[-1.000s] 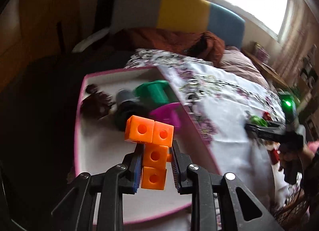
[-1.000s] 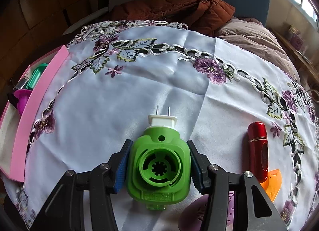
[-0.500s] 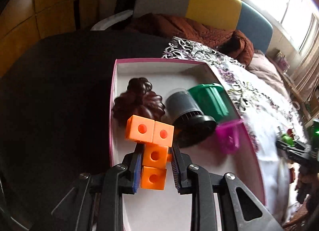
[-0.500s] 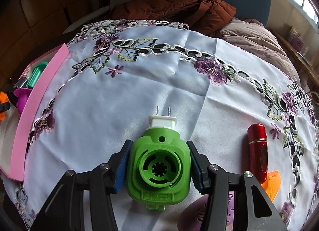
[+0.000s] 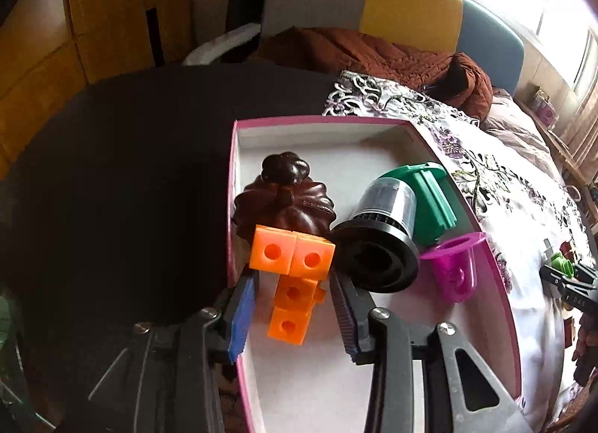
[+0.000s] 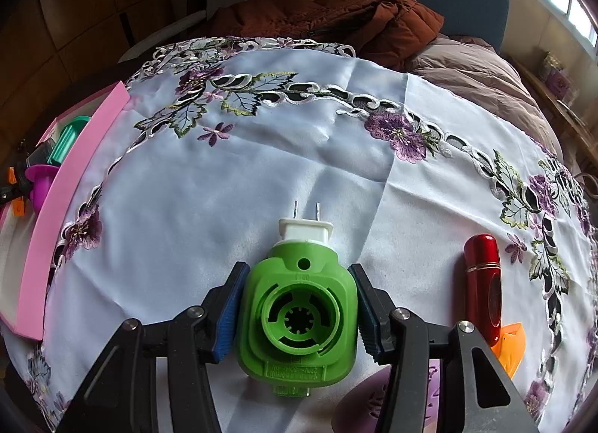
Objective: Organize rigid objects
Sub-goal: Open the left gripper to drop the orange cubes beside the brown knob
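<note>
1. Pink-rimmed box (image 5: pixel 373 388) at the tablecloth's (image 6: pixel 299 171) 9 o'clock edge, serving as the collection bin. Already inside: a dark brown moulded piece (image 5: pixel 284 201), a black-and-clear cylinder (image 5: pixel 381 238), a green part (image 5: pixel 429 201) and a magenta cup (image 5: pixel 456 268), crowded toward the box's 12 o'clock half.
2. Green plug-in device (image 6: pixel 297 315) clamped by the right gripper (image 6: pixel 297 313), pads pressed against both flanks. Prongs toward 12 o'clock, long axis 6 to 12. Probably held ready for boxing next.
3. Red cylindrical case (image 6: pixel 482 283) lying at the plug's 3 o'clock, an orange piece (image 6: pixel 508 347) beside it; both still unsorted.
4. Orange linked cubes (image 5: pixel 295 280) between the left gripper's (image 5: pixel 295 309) opening jaws, pads apart from the stem. Long axis 6 to 12, crossbar at the 12 o'clock end beside the brown piece, over the box's 9 o'clock side. Seemingly a release into the box.
</note>
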